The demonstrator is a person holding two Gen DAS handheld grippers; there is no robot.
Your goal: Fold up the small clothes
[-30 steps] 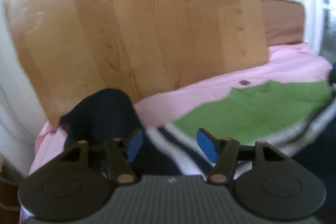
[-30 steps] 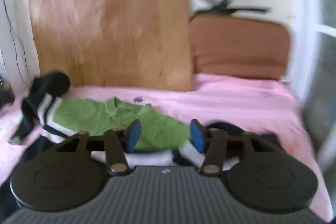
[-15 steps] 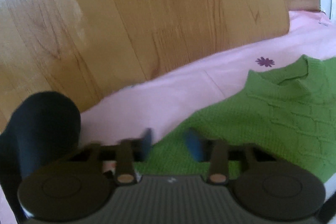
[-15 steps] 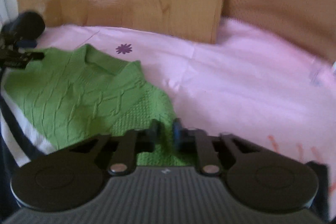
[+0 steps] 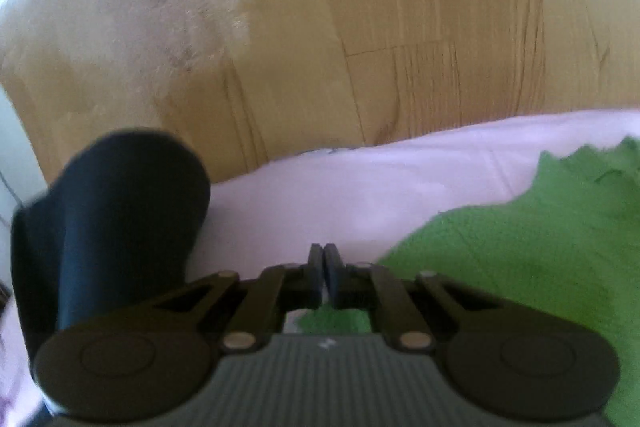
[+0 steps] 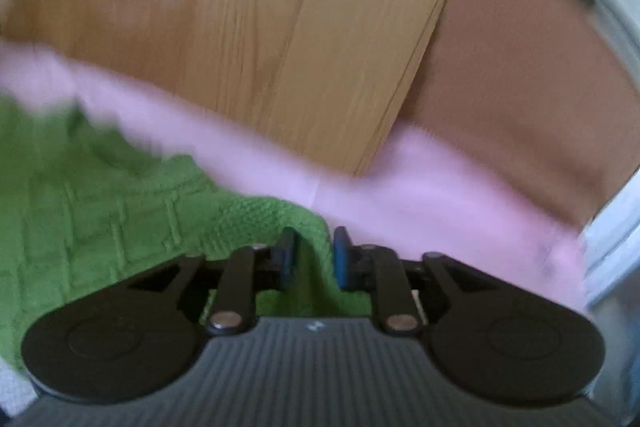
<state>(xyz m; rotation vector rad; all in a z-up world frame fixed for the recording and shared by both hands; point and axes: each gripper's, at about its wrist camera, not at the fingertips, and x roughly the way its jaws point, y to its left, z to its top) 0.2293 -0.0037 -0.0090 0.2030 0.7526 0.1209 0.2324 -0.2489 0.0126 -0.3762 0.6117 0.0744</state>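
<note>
**Both tools at the top edge of the green sweater, ready to lift for a fold**

Left wrist view: the left tool [image 5: 324, 267] has its fingers pressed together with almost no gap. The green sweater [image 5: 520, 267] lies on the pink bedsheet [image 5: 360, 187], and its edge runs under the fingertips; green knit shows just behind them, so I judge the tool is pinching that edge, though blur and the tool body hide the contact itself. A dark navy sleeve [image 5: 120, 227] stands bunched up at the left, near the wooden headboard [image 5: 400, 27].

Right wrist view: the right tool [image 6: 314, 257] stands narrowly apart, and a ridge of green sweater [image 6: 120, 227] rises between the blue pads [image 6: 340, 263]. Whether they press the cloth firmly I cannot tell; the grip looks loose. The pink bedsheet [image 6: 400, 195] spreads beyond, with the wooden headboard [image 6: 280, 27] and a brown cushion [image 6: 520, 87] behind.

The step in hand seems to be taking the shoulder edge at both corners. Next, the right tool likely needs to close fully, then both should lift together and carry the edge toward the hem, keeping the knit taut
</note>
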